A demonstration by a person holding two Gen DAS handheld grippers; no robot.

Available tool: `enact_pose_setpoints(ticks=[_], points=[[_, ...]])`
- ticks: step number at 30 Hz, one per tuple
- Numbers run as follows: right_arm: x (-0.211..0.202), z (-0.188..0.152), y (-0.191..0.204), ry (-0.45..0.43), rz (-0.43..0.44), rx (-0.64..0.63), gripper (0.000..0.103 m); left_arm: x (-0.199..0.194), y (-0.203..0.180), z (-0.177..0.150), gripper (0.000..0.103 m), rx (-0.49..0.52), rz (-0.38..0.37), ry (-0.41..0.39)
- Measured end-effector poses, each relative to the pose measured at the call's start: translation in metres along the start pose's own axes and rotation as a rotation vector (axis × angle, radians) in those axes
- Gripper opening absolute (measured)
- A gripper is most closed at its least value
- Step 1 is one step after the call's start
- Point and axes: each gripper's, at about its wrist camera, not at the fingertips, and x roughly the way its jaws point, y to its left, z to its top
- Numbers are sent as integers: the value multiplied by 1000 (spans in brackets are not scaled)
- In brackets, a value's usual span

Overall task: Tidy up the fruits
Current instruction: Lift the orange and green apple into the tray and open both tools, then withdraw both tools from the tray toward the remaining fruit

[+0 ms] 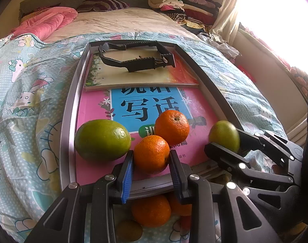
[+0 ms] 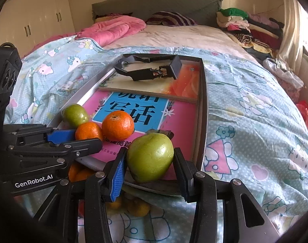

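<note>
A grey tray (image 1: 69,109) lies on the bed with books in it. My left gripper (image 1: 151,160) is shut on an orange (image 1: 150,154) over the tray's near end; it also shows in the right wrist view (image 2: 87,131). A second orange (image 1: 172,126) and a green fruit (image 1: 102,139) rest on the pink book (image 1: 93,111). My right gripper (image 2: 150,161) is shut on a green pear (image 2: 150,159), held over the tray's near right corner; the pear also shows in the left wrist view (image 1: 224,135). More oranges (image 1: 150,210) lie on the quilt below the grippers.
A black plastic gripper part (image 1: 133,57) lies on the far book (image 1: 137,77) in the tray. The patterned quilt (image 1: 26,105) surrounds the tray. A pink blanket (image 1: 46,20) and stacked clothes (image 1: 184,6) lie at the bed's head.
</note>
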Motion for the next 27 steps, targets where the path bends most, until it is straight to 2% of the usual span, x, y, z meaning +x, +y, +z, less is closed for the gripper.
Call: enact_pose_setpoints(ticks=[13, 20, 27], points=[[-28, -2, 6, -89, -49, -16, 60, -5, -1, 0, 36, -8, 8, 2], [-40, -7, 10, -112, -50, 2, 64, -14, -3, -2, 53, -1, 0, -6], [-48, -13, 9, -122, -52, 29, 65, -28, -5, -2, 61, 5, 2, -37]])
